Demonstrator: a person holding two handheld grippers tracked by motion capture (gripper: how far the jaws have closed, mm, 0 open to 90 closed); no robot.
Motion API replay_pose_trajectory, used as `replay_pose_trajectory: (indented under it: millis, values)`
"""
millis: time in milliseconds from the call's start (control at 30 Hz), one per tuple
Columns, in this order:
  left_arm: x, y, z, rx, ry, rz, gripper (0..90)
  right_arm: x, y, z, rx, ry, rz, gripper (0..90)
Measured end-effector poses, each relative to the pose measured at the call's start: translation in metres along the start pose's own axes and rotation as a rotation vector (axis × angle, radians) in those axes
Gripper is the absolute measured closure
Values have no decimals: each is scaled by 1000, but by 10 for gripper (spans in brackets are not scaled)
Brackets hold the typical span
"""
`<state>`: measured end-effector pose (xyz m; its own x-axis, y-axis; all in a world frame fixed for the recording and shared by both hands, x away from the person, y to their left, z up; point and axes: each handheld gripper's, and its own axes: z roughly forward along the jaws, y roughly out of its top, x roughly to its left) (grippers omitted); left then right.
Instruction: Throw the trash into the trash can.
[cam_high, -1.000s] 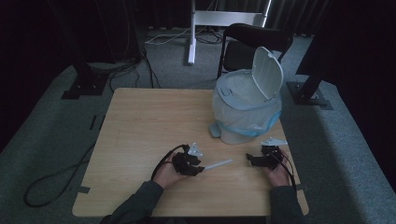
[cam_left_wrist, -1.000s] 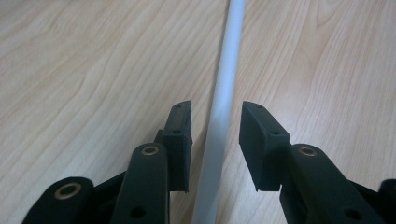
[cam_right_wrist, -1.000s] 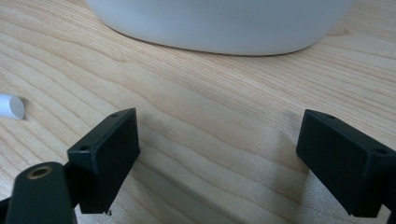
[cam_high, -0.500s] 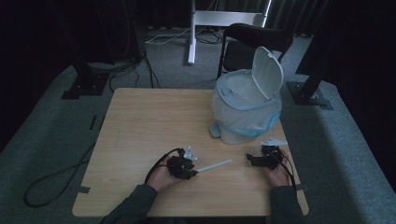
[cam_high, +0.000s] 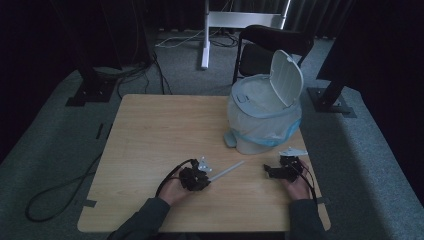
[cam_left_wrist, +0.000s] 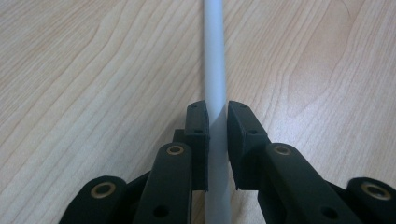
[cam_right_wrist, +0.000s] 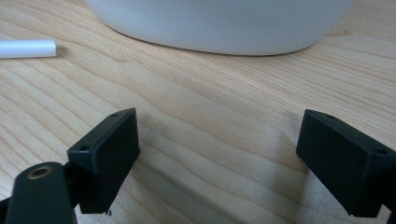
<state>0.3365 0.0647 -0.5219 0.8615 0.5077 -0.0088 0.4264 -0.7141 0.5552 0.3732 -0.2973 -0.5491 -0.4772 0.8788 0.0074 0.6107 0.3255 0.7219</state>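
Left gripper (cam_left_wrist: 217, 121) closing on a white tube (cam_left_wrist: 215, 65)
The tube lies on the table (cam_high: 150, 130), near edge, left of the bin (cam_high: 265, 120); jaws have just closed onto it. Right gripper (cam_right_wrist: 217, 158) rests spread.

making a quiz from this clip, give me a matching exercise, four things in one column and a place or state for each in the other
Things:
1. long white plastic tube
2. white lidded waste bin with blue-edged liner
3. left gripper
4. right gripper

States:
a. jaws wide apart over bare wood
b. lid raised
c. lying on the light wooden table
d. jaws just closing, pressed on the tube

Pairs: 1-c, 2-b, 3-d, 4-a
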Motion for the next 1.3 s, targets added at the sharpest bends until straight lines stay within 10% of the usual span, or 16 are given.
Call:
replay_pose_trajectory:
  millis: [1300]
  values:
    - [-12,61,-78,-323,-37,114,792,0,0,0,0,0,1,121]
